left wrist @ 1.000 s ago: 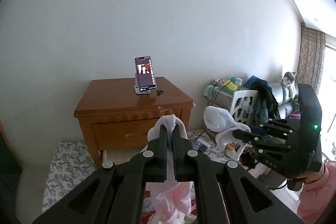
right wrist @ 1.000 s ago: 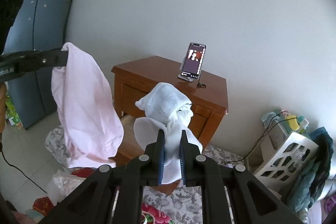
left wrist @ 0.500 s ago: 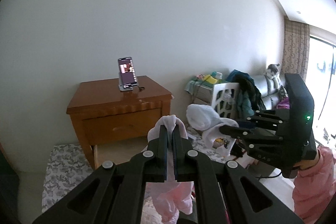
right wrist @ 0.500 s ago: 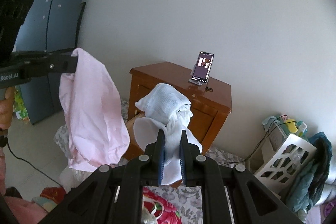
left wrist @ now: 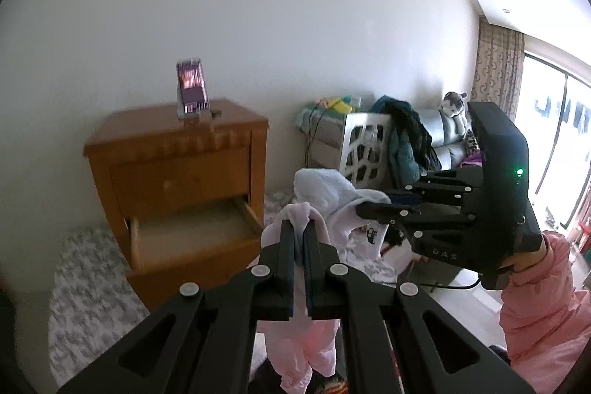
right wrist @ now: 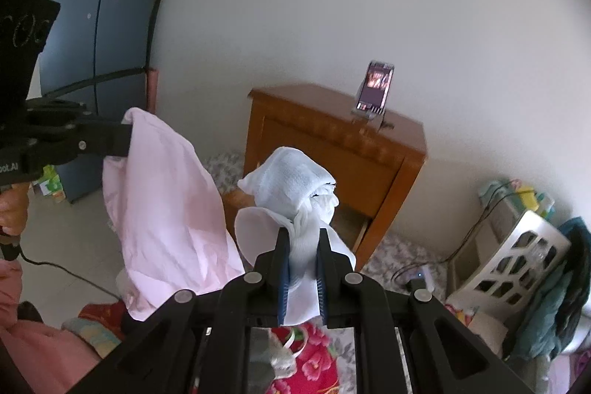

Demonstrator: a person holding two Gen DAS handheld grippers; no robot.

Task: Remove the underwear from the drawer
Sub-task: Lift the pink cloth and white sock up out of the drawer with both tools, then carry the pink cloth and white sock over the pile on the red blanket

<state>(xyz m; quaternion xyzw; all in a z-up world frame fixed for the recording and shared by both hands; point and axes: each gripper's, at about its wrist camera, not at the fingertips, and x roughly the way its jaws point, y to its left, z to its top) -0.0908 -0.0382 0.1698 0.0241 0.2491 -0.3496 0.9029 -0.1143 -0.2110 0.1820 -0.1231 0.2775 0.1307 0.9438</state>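
Note:
My left gripper (left wrist: pixel 300 228) is shut on pale pink underwear (left wrist: pixel 295 349), which hangs below its fingers; the right wrist view shows the same pink underwear (right wrist: pixel 166 209) draped from the left gripper (right wrist: pixel 125 135). My right gripper (right wrist: pixel 302 235) is shut on a bunched white garment (right wrist: pixel 295 176), seen as a white garment (left wrist: pixel 325 191) at the right gripper (left wrist: pixel 364 209) in the left wrist view. Both garments hang in the air in front of the wooden nightstand (left wrist: pixel 177 150). Its lower drawer (left wrist: pixel 192 231) stands pulled out and looks empty.
A phone (left wrist: pixel 192 91) on a stand sits on the nightstand top. A floral mat (left wrist: pixel 85 298) lies on the floor. A white basket (left wrist: pixel 364 146) with clothes stands to the right, a dark fridge (right wrist: pixel 96 69) to the left. A pink sleeve (left wrist: pixel 543 312) holds the right gripper.
Both grippers have drawn back and away from the nightstand with their garments. The nightstand has slid left in the left wrist view, and its open lower drawer has come into sight.

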